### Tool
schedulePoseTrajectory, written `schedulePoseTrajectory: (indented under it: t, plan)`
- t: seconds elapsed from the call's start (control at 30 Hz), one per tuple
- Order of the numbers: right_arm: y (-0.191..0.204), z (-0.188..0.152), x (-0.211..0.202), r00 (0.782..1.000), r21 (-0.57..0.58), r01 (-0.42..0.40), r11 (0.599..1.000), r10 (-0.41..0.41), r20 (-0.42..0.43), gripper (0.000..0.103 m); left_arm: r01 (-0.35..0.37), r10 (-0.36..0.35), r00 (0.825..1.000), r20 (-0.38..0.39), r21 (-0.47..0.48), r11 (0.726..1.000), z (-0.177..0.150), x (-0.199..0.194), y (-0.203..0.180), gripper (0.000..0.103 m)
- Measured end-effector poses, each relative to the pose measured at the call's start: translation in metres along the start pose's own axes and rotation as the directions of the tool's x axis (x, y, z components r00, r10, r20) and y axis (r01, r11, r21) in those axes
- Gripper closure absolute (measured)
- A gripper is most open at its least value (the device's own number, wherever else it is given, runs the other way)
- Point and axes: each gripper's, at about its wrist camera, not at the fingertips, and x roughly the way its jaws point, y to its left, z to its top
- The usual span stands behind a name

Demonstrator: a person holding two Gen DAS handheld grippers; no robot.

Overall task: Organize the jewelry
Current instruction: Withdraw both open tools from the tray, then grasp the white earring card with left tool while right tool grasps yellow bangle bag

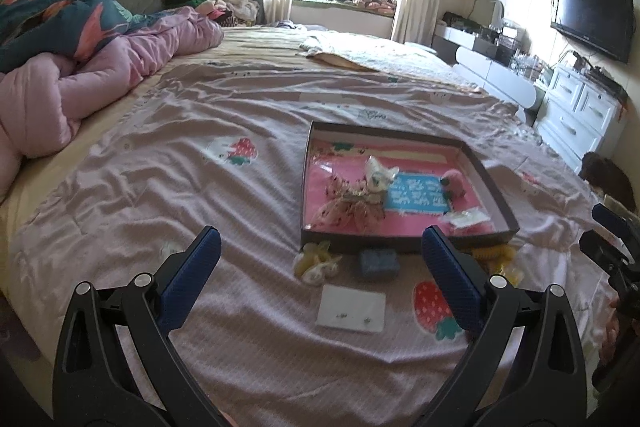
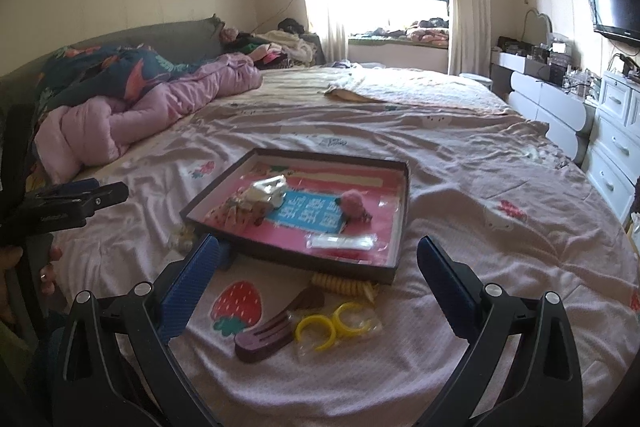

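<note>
Both tongs are spread wide with nothing between the blue pads. The left gripper point(image 1: 320, 247) hangs low over the pink strawberry-print bedsheet point(image 1: 160, 187), and a white earring card with tiny studs point(image 1: 352, 308) lies right between its fingers, with a small blue box point(image 1: 378, 263) and a yellow-white hair clip point(image 1: 316, 261) just past it. The shallow dark cardboard tray with a pink lining point(image 1: 404, 245) sits beyond, a bit to the right.

The right gripper point(image 2: 318, 255) has a brown comb-shaped hair clip point(image 2: 266, 339) and two yellow plastic rings in a clear bag point(image 2: 332, 327) between its fingers, and a yellow spiral hair tie point(image 2: 340, 285) touching the tray's near wall.

The stuff in the tray is blurry: something pink and fluffy, a clear packet.
</note>
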Motion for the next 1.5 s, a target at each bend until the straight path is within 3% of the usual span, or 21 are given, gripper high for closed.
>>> schedulePoseTrajectory:
  t: [0.33, 0.67, 1.13, 1.5]
  plan:
    - [0.020, -0.027, 0.014, 0.996, -0.041, -0.035, 0.999, 0.031, -0.083, 0.007, 0.004, -0.002, 0.998, -0.058, 0.040, 0.999, -0.021, 0.008, -0.001, 0.011]
    - [0.020, -0.042, 0.031, 0.990, -0.054, -0.028, 0.998, 0.020, -0.138, 0.007, 0.032, -0.017, 0.985, -0.169, 0.086, 0.996, -0.036, 0.031, -0.010, 0.011]
    - [-0.004, -0.055, 0.058, 0.979, -0.019, 0.014, 1.000, -0.018, -0.201, 0.007, 0.079, -0.031, 0.921, -0.388, 0.110, 0.991, -0.045, 0.085, -0.019, 0.011]
    - [-0.024, -0.064, 0.089, 0.955, 0.003, 0.016, 1.000, -0.015, -0.296, 0.007, 0.068, -0.004, 0.910, -0.414, 0.141, 0.988, -0.044, 0.106, -0.030, 0.011]
